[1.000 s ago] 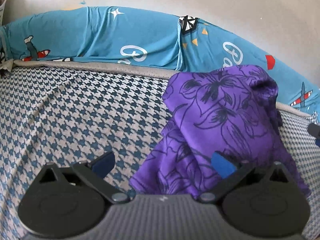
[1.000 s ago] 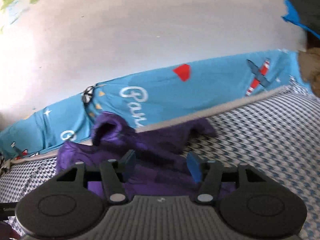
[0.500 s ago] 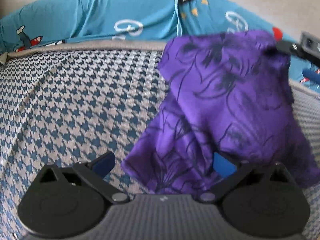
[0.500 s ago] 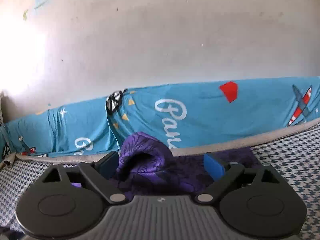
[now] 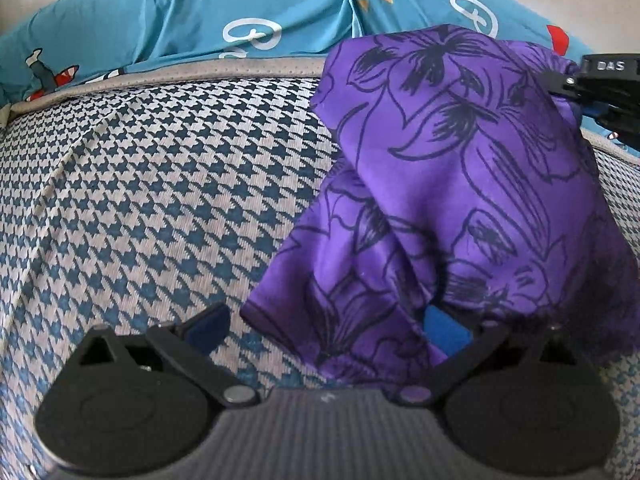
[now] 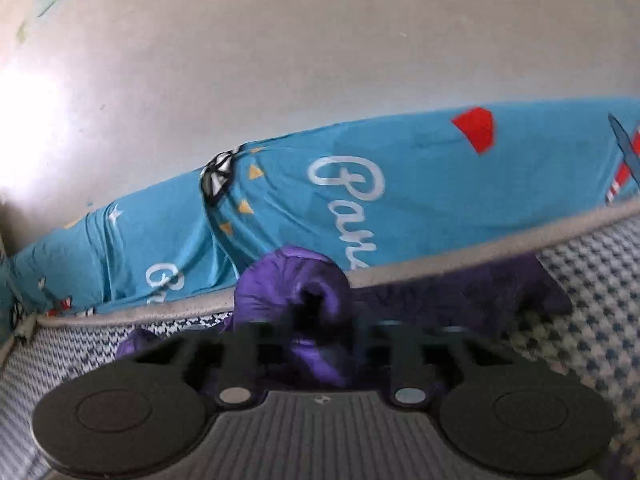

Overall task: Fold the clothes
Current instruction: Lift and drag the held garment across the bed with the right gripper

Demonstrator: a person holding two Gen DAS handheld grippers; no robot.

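A purple satin garment printed with dark flower outlines (image 5: 460, 184) lies bunched on the blue-and-white houndstooth mattress (image 5: 160, 200), close to the turquoise cartoon-print sheet (image 5: 248, 12) along the pale wall (image 6: 320, 60). The left gripper (image 5: 326, 326) is spread wide, the garment's near edge draped between its blue pads and over the right one. The right gripper (image 6: 320, 344) is blurred; purple cloth bulges between its fingers, but I cannot tell whether it is pinching it.
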